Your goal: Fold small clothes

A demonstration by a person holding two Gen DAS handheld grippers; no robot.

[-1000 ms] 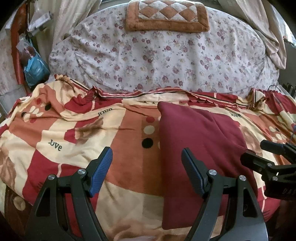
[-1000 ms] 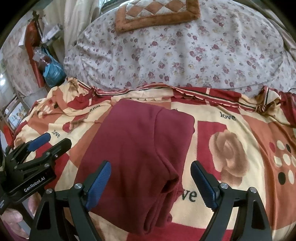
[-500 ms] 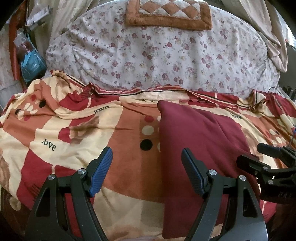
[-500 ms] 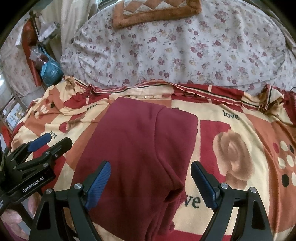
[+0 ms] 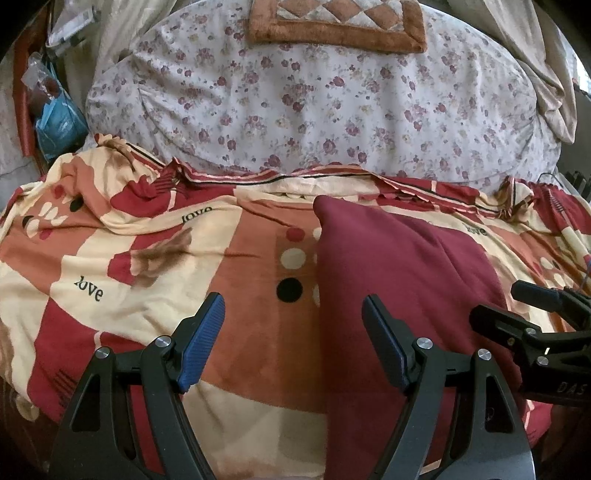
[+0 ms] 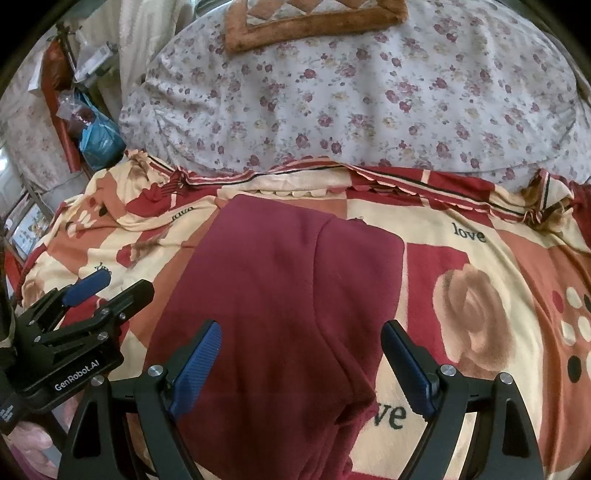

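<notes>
A dark red garment (image 5: 399, 280) lies folded lengthwise on the patterned blanket (image 5: 129, 280); in the right wrist view it (image 6: 273, 295) runs from the blanket's far edge to the near edge. My left gripper (image 5: 293, 332) is open and empty, hovering over the garment's left edge, its right finger above the cloth. My right gripper (image 6: 301, 354) is open and empty above the garment's near half. The right gripper also shows at the right of the left wrist view (image 5: 524, 314); the left gripper shows at the left of the right wrist view (image 6: 107, 291).
A floral quilt (image 5: 314, 99) is piled behind the blanket, with a brown checked cushion (image 5: 336, 22) on top. Plastic bags (image 5: 55, 118) and red furniture stand at the far left. A beige cloth (image 5: 546, 74) hangs at the far right.
Both grippers have moved slightly forward and lower over the garment. Both stay open and the garment has not moved.
</notes>
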